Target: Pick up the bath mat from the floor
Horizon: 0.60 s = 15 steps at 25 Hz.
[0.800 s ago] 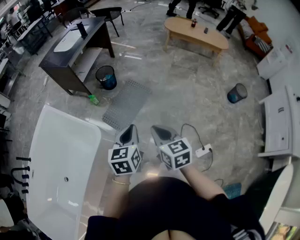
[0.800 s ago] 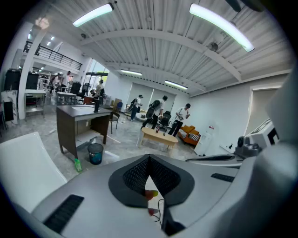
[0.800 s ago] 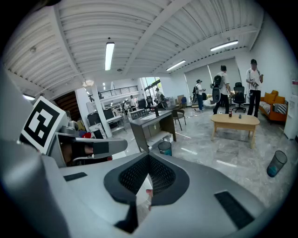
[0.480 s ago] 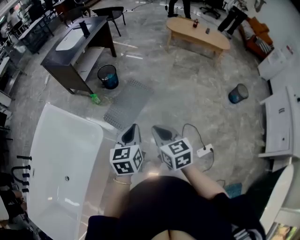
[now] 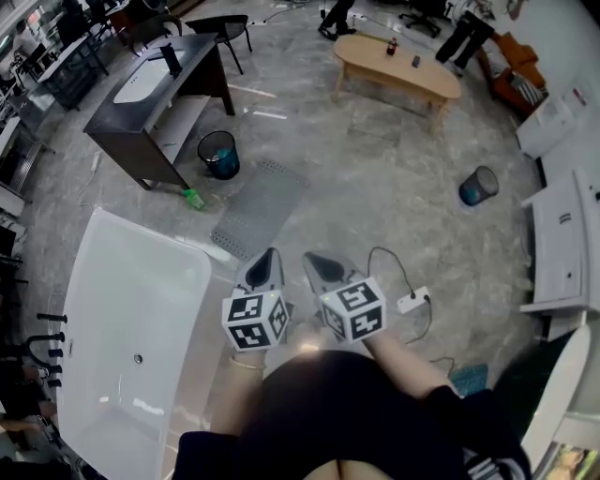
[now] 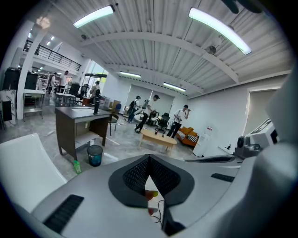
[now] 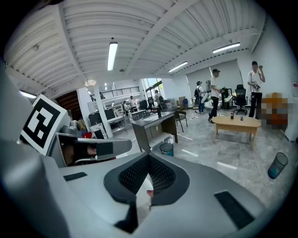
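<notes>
Grey floor (image 5: 394, 178) beyond left gripper (image 5: 266, 256) and right gripper (image 5: 310, 260), jaws closed empty: bath mat (image 5: 258, 208), likely limp, light, pinch near edge.

In the head view the white unit (image 5: 562, 246) is cut off by the right edge. The people (image 5: 335, 16) beyond the wooden table (image 5: 394, 64) show legs only, cropped at the top, and the items on that table are too small to identify. In their own views, the left gripper (image 6: 149, 159) and right gripper (image 7: 149, 158) block the floor close ahead with their own bodies.
</notes>
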### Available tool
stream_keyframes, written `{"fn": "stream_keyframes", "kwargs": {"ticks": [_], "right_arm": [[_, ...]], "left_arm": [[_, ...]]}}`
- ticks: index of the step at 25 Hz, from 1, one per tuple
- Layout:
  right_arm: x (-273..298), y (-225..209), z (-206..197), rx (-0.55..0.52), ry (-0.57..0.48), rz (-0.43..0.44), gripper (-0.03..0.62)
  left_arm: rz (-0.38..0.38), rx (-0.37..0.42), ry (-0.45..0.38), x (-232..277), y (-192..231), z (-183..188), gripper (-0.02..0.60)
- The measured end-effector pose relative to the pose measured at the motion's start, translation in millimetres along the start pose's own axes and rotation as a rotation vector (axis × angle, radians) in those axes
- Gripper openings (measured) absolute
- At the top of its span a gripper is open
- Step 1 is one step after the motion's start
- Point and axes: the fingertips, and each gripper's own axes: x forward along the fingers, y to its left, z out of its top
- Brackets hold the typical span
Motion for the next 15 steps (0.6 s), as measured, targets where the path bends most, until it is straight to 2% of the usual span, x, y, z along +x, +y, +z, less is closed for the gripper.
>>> {"fn": "stream_keyframes", "kwargs": {"ticks": [6,15], "right_arm": [[0,2,-1,0.024,0.009,-0.002,0.011],[14,7,4,0.018,0.013,0.059,0.011]], "left_arm": [[-0.001,-0.021,-0.002,-2,1,0,0.000],[0.013,-0.045,0.007,9,10,-2,0.000]]}}
